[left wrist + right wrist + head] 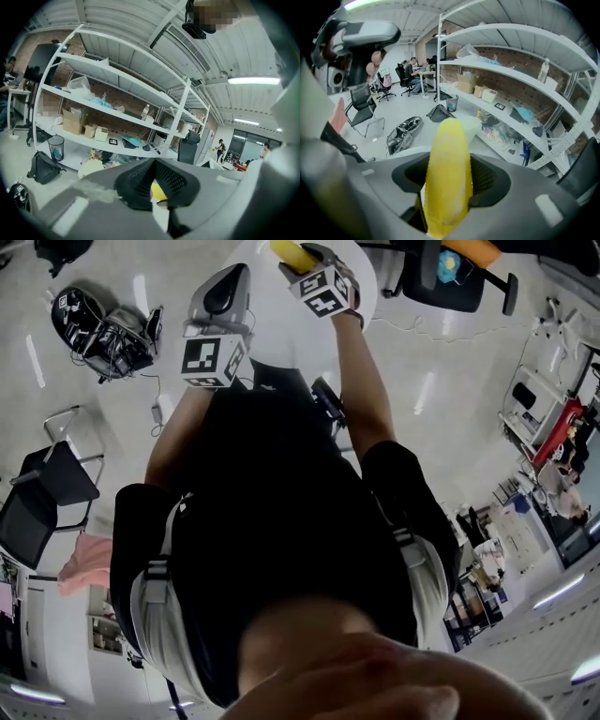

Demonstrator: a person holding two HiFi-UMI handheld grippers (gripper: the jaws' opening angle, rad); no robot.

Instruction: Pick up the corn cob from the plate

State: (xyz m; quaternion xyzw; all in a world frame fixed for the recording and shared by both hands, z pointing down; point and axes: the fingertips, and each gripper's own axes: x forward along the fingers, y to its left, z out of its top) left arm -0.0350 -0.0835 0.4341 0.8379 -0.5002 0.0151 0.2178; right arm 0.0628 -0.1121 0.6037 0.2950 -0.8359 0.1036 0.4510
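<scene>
The yellow corn cob [447, 173] stands lengthwise between the pads of my right gripper [448, 165], which is shut on it, and its tip pokes out past the jaws. In the head view the cob [292, 254] sticks out of the right gripper [317, 276] above the round white table [274, 322]. My left gripper [218, 326] hangs just left of it over the same table. In the left gripper view its jaws [153, 165] meet at the tips with nothing gripped, and a sliver of yellow shows behind them. No plate is in view.
White metal shelving [117, 96] with boxes and clutter fills the background. A black bag [101, 329] lies on the floor at the left. A black chair [45, 491] and a pink cloth [84, 563] are lower left, and an office chair [452, 273] stands at the top right.
</scene>
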